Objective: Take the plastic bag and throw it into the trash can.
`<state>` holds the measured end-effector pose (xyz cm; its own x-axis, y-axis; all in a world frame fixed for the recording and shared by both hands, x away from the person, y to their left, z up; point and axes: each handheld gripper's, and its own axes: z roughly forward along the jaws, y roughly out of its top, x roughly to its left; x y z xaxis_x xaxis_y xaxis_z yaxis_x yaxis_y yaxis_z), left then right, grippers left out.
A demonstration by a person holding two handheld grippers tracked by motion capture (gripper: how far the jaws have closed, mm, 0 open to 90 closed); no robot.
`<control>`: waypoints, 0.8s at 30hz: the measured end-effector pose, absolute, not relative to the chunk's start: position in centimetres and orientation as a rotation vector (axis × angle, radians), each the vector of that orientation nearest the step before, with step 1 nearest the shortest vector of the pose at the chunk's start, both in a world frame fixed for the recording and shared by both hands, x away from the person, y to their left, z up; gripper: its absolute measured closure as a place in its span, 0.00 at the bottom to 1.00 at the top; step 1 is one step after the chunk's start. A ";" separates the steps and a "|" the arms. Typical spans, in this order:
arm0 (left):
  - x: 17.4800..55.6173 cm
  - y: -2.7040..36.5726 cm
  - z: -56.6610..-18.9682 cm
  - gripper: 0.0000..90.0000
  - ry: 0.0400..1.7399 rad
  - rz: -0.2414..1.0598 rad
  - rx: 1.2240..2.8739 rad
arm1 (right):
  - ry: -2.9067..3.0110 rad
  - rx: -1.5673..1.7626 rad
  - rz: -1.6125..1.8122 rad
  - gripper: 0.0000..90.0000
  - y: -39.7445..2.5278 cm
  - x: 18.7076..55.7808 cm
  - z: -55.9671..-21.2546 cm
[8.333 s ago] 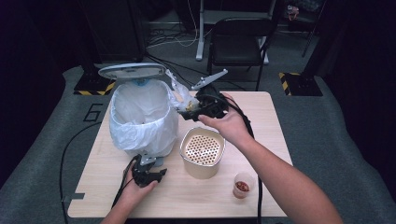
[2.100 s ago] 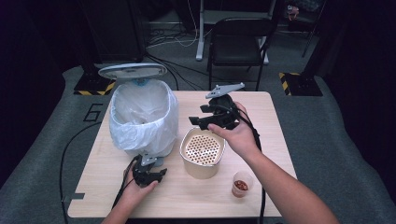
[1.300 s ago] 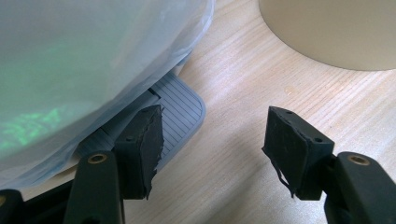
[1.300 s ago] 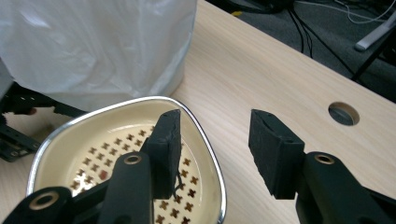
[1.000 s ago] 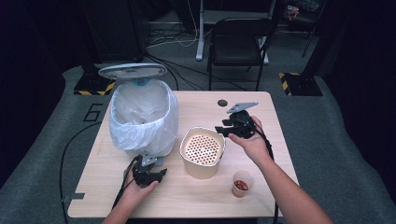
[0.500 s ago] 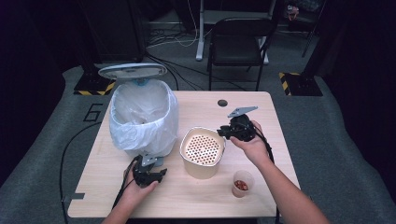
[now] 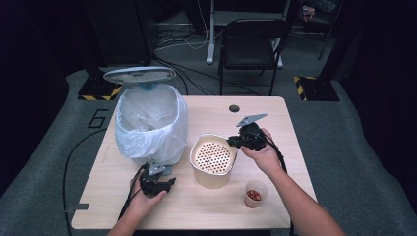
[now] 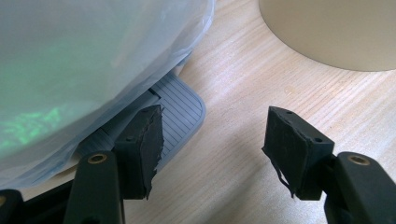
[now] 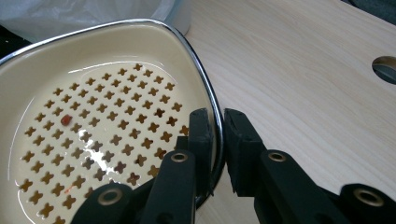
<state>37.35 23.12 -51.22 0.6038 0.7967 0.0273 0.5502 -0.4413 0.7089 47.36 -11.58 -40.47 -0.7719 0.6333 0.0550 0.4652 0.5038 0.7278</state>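
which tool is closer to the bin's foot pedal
Left. The left tool sits open right at the grey foot pedal under the bagged bin, one pad at its edge. The right tool is across the table, clamped on the cream pot's rim.

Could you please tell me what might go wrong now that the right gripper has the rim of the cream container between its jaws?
The right gripper pinches only the thin chrome rim of the cream container, so the container could slip or tilt when lifted. The small cup stands close by the right forearm and could be knocked over. The left gripper rests open at the bin pedal, so nothing steadies the container.
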 end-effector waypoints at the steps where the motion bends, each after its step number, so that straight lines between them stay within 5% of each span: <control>1: 37.3 23.1 -51.2 0.41 1.060 0.472 2.159 | 2.535 0.928 1.123 0.91 -11.6 47.4 -40.5; 24: 37.3 23.0 -51.3 0.41 1.076 0.465 2.145 | 2.603 0.878 1.127 0.89 -12.9 45.7 -40.3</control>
<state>37.26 23.01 -51.28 0.5935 0.8047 0.0127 0.5603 -0.4245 0.7112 45.67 -12.88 -40.25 -0.8115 0.5798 0.0725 0.4495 0.5402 0.7114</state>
